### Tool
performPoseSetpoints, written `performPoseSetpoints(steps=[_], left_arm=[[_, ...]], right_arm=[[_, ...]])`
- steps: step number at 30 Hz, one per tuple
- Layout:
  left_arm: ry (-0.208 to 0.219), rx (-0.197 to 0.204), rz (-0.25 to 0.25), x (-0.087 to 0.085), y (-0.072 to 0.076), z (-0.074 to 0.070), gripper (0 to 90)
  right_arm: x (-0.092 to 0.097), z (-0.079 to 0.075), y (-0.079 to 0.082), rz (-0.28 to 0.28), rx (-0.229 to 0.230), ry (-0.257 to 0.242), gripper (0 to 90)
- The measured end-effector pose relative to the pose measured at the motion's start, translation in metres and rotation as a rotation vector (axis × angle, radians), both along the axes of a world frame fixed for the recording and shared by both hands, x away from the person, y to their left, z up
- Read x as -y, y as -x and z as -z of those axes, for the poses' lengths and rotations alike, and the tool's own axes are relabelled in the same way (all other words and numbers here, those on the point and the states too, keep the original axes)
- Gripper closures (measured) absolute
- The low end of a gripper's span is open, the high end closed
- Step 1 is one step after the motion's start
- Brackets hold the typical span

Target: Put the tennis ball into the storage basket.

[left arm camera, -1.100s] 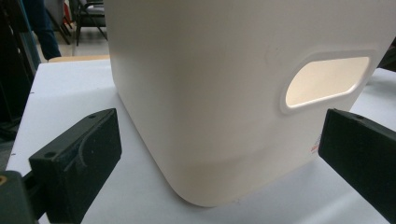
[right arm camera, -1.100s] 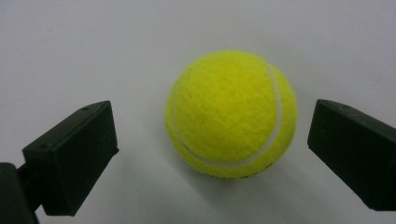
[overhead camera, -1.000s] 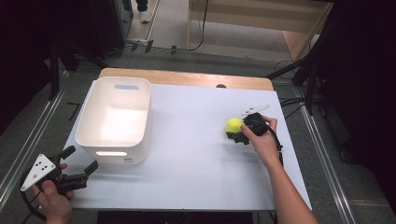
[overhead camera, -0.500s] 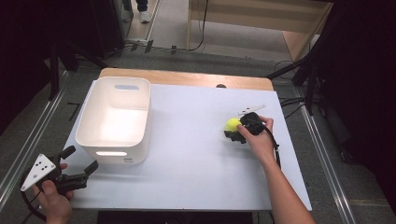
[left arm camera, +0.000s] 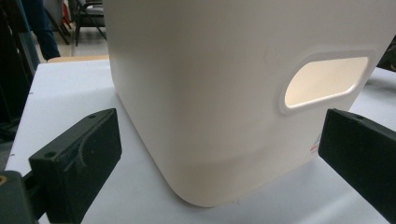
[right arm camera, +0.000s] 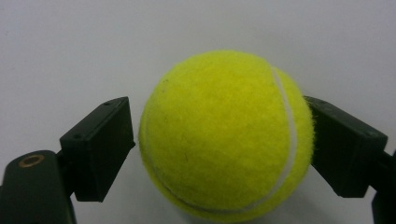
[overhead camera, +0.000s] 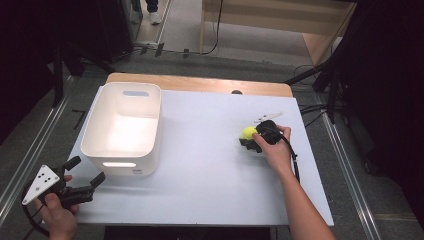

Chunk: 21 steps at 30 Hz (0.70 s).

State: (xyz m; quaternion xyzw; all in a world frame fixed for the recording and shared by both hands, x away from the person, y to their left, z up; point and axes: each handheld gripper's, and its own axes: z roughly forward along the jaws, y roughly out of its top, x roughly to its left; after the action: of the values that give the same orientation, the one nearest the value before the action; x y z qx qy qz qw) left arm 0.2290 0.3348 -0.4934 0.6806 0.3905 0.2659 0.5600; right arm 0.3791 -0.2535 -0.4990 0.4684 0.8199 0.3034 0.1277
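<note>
The tennis ball (overhead camera: 249,132) lies on the white table (overhead camera: 210,180), right of centre in the high view, well apart from the tub. In the right gripper view the ball (right arm camera: 224,135) sits in the middle of the frame, between the two black jaws.

The right gripper (overhead camera: 256,140) is at the ball, held by the right hand (overhead camera: 274,145) that comes in from the lower right of the high view. Its jaws have just been closing with the ball between them. The right-hand jaw touches the felt. The left-hand jaw stands at the ball's edge; whether it presses cannot be told, so a firm grasp is not confirmed.

The white plastic tub (overhead camera: 123,127) stands upright in the left half of the high view, its open top up.

The left gripper (overhead camera: 85,172) is held low in the lower left corner of the high view, just beside the tub's near wall. Its jaws are spread wide and grasp nothing. In the left gripper view the tub wall (left arm camera: 224,93), with its oval handle slot (left arm camera: 327,81), stands beyond the jaws.
</note>
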Motion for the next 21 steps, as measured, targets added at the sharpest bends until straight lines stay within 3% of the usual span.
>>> performPoseSetpoints(steps=[6,21], left_arm=[[0.0,0.0,0.001,0.0,0.0,0.0,0.0],[0.0,-0.001,0.0,0.0001,-0.0001,0.0,0.0]], right_arm=[[0.0012,0.0008,-0.0007,0.019,0.009,-0.005,21.7],[0.003,-0.0016,-0.0012,0.016,0.006,-0.012,22.7]])
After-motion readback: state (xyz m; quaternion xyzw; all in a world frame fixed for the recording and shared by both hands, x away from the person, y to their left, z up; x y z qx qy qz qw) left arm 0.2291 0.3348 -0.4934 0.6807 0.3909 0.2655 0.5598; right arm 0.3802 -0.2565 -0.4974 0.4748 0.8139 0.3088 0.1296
